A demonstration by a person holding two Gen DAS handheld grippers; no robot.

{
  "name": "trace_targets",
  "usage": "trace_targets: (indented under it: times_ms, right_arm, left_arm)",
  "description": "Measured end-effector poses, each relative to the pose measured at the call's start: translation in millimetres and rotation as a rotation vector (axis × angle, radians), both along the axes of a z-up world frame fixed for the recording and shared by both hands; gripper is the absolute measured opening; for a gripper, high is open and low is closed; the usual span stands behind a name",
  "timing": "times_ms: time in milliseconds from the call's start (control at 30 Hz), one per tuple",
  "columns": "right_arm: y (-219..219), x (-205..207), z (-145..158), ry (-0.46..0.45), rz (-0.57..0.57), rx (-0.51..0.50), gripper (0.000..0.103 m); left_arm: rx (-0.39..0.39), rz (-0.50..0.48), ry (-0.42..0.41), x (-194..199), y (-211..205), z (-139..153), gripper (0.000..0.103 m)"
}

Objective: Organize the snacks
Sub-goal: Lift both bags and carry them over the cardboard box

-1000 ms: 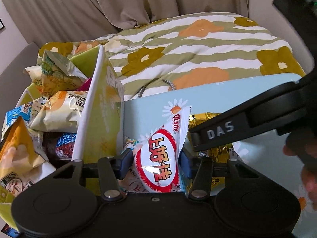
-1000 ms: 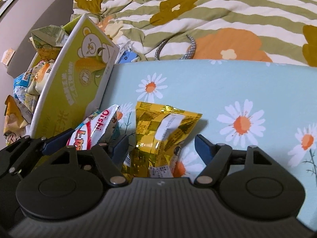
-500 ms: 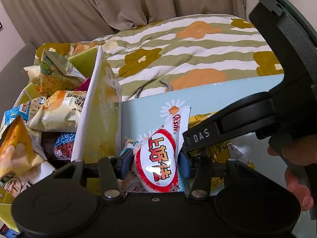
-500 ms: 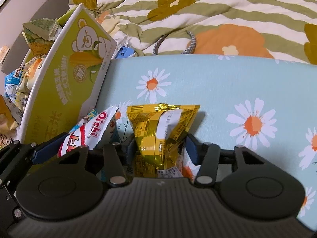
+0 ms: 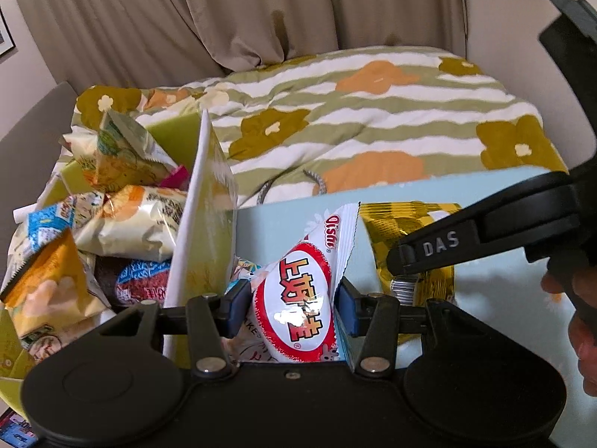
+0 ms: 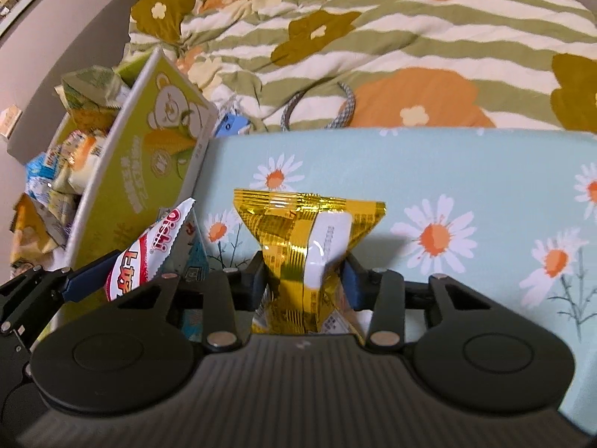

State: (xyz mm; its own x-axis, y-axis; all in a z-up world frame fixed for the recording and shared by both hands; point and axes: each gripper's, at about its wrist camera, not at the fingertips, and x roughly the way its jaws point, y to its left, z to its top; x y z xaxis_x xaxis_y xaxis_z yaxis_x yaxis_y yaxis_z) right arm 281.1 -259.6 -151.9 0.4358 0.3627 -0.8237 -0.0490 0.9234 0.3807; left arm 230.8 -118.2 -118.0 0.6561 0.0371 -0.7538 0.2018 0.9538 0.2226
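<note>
My left gripper (image 5: 293, 308) is shut on a white and red Oishi snack packet (image 5: 298, 298), held above the light blue daisy-print surface (image 5: 496, 298). The packet also shows in the right wrist view (image 6: 141, 257), at the left. My right gripper (image 6: 304, 280) is shut on a gold foil snack packet (image 6: 298, 246), squeezed at its middle; it also shows in the left wrist view (image 5: 403, 220), behind the right gripper's arm. A green cardboard box (image 6: 149, 171) full of several snack packets (image 5: 123, 216) stands at the left, its flap (image 5: 194, 201) upright.
A striped floral blanket (image 5: 354, 119) lies beyond the blue surface (image 6: 466, 171), with a grey braided cord (image 6: 343, 108) and a small blue object (image 6: 231, 127) on it. Beige curtains (image 5: 224, 11) hang at the back. A grey headboard (image 6: 74, 56) is at the left.
My right gripper has closed on the gold packet and squeezed it. Both grippers have risen a little with their packets. The left gripper stays shut on the Oishi packet.
</note>
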Motion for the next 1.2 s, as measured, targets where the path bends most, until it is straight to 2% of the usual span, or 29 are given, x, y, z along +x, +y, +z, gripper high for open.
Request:
trace_targets:
  times_ms: [167,367,567,767,900,1067,1200]
  right_arm:
    - [-10.7,-10.3,31.4,-0.061,-0.003,0.002,0.054]
    - [-17.7,-23.4,79.1,-0.159,0.020,0.001,0.053]
    - [-8.8,-30.2,123.6,-0.250,0.079,0.017,0.052]
    - [23.4,-31.7,159.0,-0.324,0.137,0.039,0.052]
    - [54.3,-27.5,173.6,-0.349,0.152,0.059,0.052]
    - [101.7,-17.8,179.3,-0.352,0.146,0.056,0.052]
    - [141.1,-2.8,172.7,-0.334,0.124,0.042,0.052]
  left_arm:
    - [-0.028,0.003,-0.052,-5.6,-5.2,24.0,0.053]
    - [-0.066,0.014,-0.148,-17.2,-8.0,65.9,0.053]
    - [-0.093,0.070,-0.249,-30.6,6.6,109.8,0.053]
    - [-0.089,0.134,-0.324,-34.7,46.3,142.9,0.053]
    - [-0.085,0.169,-0.348,-22.8,88.5,155.4,0.053]
    - [-0.077,0.164,-0.351,4.0,139.9,159.3,0.053]
    - [-0.087,0.135,-0.322,34.7,177.5,151.3,0.053]
